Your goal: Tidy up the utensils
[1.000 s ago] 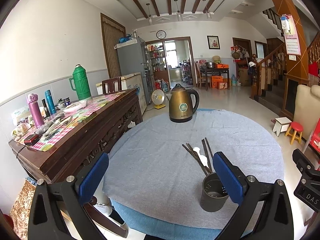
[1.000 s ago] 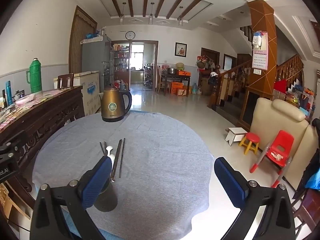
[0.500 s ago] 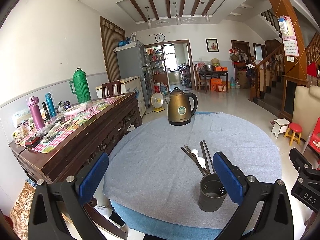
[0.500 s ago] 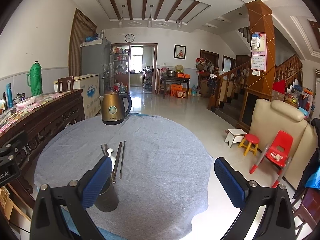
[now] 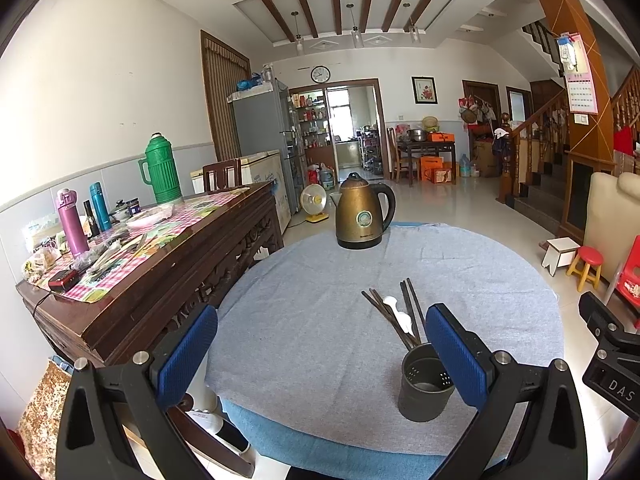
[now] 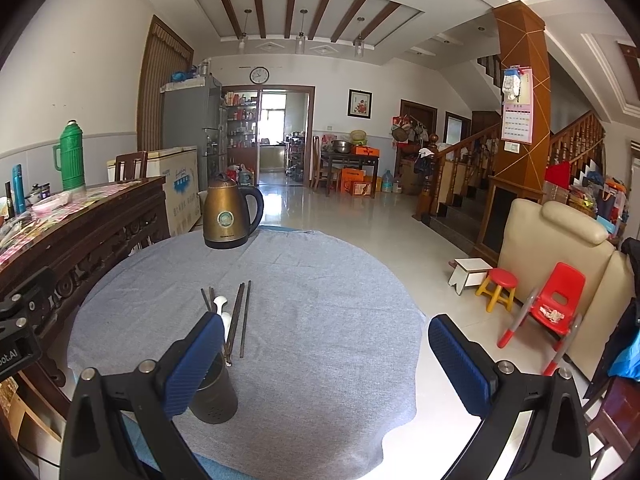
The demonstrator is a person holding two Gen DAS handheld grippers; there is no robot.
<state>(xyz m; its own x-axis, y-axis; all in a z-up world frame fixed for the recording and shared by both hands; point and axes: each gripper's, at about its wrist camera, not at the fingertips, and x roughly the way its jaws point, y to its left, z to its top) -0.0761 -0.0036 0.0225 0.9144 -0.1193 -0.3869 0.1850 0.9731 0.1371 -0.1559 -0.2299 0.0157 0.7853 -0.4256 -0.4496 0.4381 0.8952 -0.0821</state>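
both tongs are held above the near edge of the round counter [image 5: 304,320], which is covered by a grey cloth, and nothing is gripped by either. the left tongs [image 5: 320,354] are spread wide, with the blue pads well apart; the right tongs [image 6: 324,356] are spread just as wide and are likewise empty.

the utensils are found ahead of the tongs, on the cloth. several dark chopsticks [image 5: 412,308] and a white spoon [image 5: 394,312] are laid flat in a loose fan, with their near ends brought close to a dark perforated holder [image 5: 426,386]. the holder is stood upright just behind the right pad of the left tongs, and behind the left pad of the right tongs, so it lies between the two grippers. its inside looks empty, so the sorting is judged not yet begun.

the utensils appear to have been set out beside the holder so that each can be lifted and dropped in with a short move. the wide spread of both tongs is read as readiness for a first pick. thin sticks lying flat on cloth are likely to be awkward to pinch, and a neighbour may be dragged along.

a bronze kettle [image 5: 362,216] is stood far ahead, at the opposite edge, well clear of the work. a wooden sideboard [image 5: 168,264] is seen off to the left of the left tongs.
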